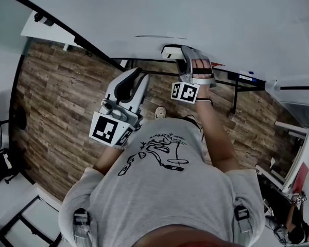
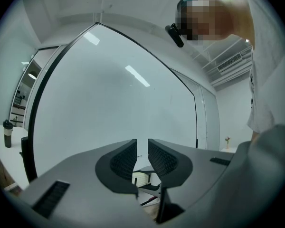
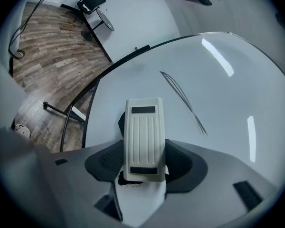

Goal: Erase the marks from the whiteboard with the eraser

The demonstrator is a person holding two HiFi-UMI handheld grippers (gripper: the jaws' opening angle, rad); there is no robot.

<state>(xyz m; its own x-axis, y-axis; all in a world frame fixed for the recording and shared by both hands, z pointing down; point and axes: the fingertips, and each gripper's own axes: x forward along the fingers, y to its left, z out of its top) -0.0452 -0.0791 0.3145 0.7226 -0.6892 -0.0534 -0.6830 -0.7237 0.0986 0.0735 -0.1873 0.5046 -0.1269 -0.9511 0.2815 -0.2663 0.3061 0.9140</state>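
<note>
Right gripper view, right tool clamping eraser near marks (faint in head view), left tool parted, empty.

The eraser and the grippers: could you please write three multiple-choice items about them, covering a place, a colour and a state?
1. Where is the eraser?
A. on the floor
B. between the jaws of the right gripper
C. on a chair

2. What colour is the eraser's body?
A. off-white
B. red
C. green

3. How do the jaws of the left gripper stand?
A. clamped on a marker
B. clamped on a cloth
C. narrowly apart, with nothing between them

Answers:
1 B, the right gripper view shows its jaws closed on the eraser's sides.
2 A, its ribbed back is pale.
3 C, an empty gap shows between the pads.
</note>
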